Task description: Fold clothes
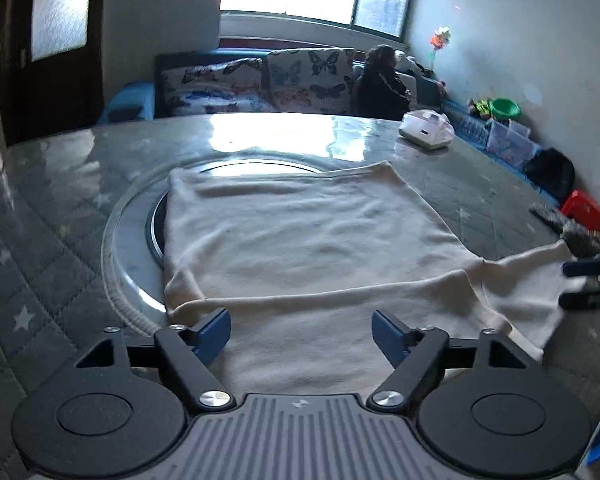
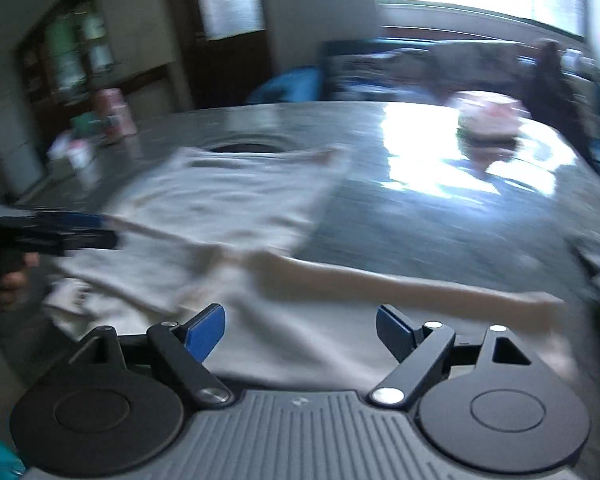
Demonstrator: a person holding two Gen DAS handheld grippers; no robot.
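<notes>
A cream long-sleeved top (image 1: 300, 232) lies flat on the grey quilted table cover (image 1: 40, 248), partly over a round glass turntable (image 1: 128, 256). One sleeve (image 1: 536, 258) stretches out to the right. My left gripper (image 1: 300, 330) hovers open over the near edge of the top, nothing between its blue pads. My right gripper (image 1: 592, 284) shows at the right edge by the sleeve end. In the blurred right wrist view, my right gripper (image 2: 300, 332) stands open above the cloth (image 2: 228, 200), with the sleeve (image 2: 420, 284) lying across just ahead. The left gripper (image 2: 60, 234) is at far left.
A white box (image 1: 426, 130) sits at the table's far right. A red item (image 1: 582, 208) and a dark brush-like thing (image 1: 580, 236) lie at the right edge. A pink can (image 2: 114, 116) stands far left. A person (image 1: 382, 80) sits on the butterfly-patterned sofa (image 1: 260, 80) behind.
</notes>
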